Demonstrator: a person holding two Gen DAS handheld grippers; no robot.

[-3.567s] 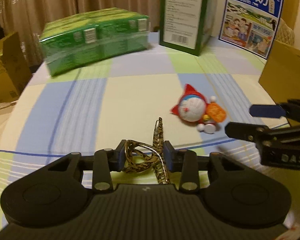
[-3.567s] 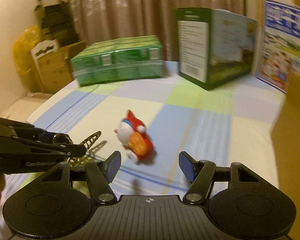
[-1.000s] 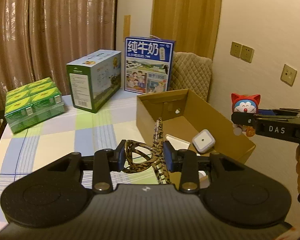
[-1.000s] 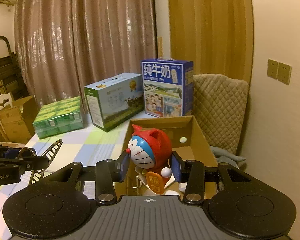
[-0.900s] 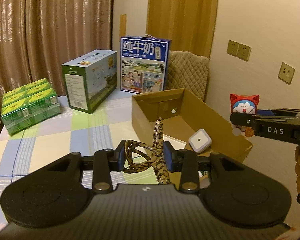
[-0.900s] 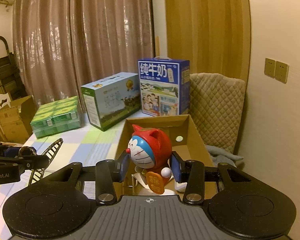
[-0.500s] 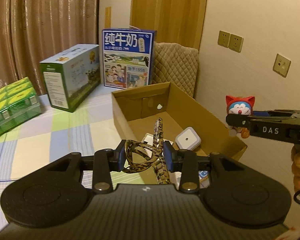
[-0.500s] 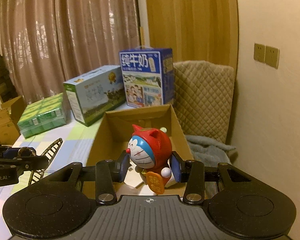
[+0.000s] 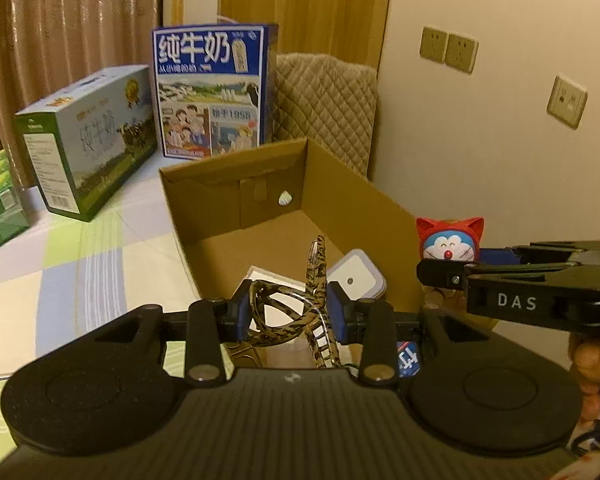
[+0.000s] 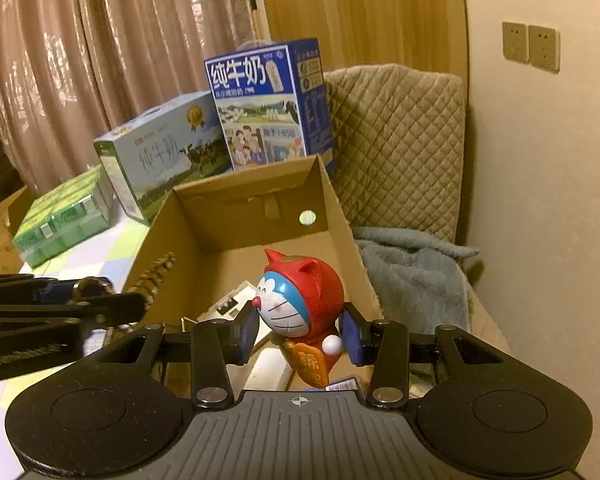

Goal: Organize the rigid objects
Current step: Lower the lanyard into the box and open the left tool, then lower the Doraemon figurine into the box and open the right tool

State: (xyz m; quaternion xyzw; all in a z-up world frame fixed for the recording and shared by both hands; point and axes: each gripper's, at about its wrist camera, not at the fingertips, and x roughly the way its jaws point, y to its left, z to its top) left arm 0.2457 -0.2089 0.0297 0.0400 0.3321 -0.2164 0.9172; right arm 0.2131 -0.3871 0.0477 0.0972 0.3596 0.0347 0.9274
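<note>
My left gripper (image 9: 290, 314) is shut on folded tortoiseshell glasses (image 9: 300, 312), held above the near end of an open cardboard box (image 9: 228, 196). In the right wrist view my right gripper (image 10: 300, 332) is shut on a red-hooded Doraemon figure (image 10: 300, 304), also over the cardboard box (image 10: 236, 232). The figure (image 9: 448, 240) and the right gripper (image 9: 440, 270) show at the right of the left wrist view, by the box's right wall. The left gripper (image 10: 132, 304) enters from the left of the right wrist view. A white square gadget (image 9: 354, 274) lies in the box.
On the checked tablecloth (image 9: 80, 264) behind the box stand a blue milk carton (image 9: 210, 88), a green-and-white milk carton (image 9: 84, 140) and green drink packs (image 10: 60, 216). A quilted chair (image 10: 396, 144) with a grey blanket (image 10: 412, 268) is to the right, by the wall.
Both grippers have moved forward and down toward the box, which now looks larger and closer. The glasses and the figure stay gripped throughout.
</note>
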